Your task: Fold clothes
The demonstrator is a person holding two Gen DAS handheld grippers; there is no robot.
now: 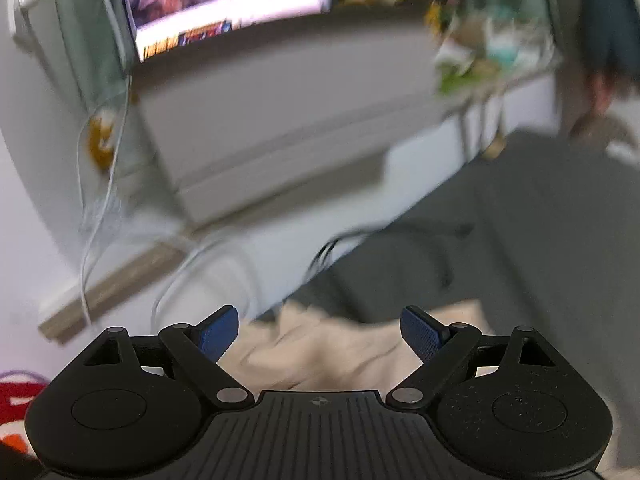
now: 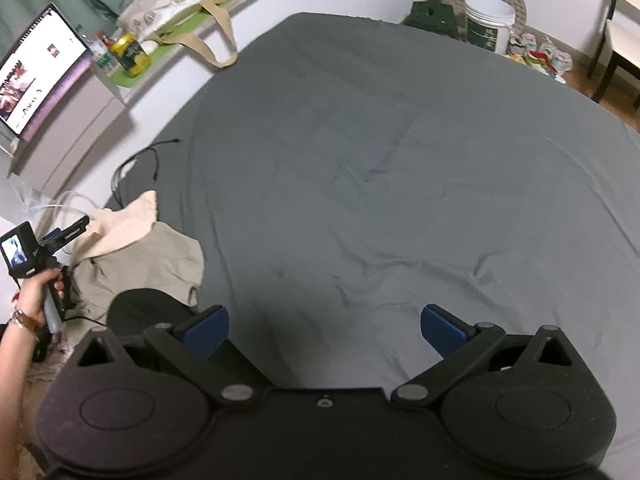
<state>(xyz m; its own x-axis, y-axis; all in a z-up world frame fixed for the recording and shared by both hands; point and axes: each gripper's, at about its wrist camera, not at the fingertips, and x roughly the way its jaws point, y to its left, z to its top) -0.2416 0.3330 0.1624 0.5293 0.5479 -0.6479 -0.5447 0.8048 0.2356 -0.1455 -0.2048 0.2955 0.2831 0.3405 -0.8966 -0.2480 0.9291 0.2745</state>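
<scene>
Both the left gripper (image 1: 320, 334) and right gripper (image 2: 325, 330) gape empty; crumpled beige garment (image 2: 140, 248) lies at the bed's (image 2: 400, 160) left edge, long axis indeterminate.

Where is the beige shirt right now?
In the right wrist view the beige shirt lies crumpled at the left edge of the grey bed sheet, beside the left hand-held gripper and near the black cable.

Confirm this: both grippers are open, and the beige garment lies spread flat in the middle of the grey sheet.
Not quite. Both the left gripper and right gripper are open, but the right wrist view shows the beige garment crumpled at the grey sheet's left edge.
</scene>
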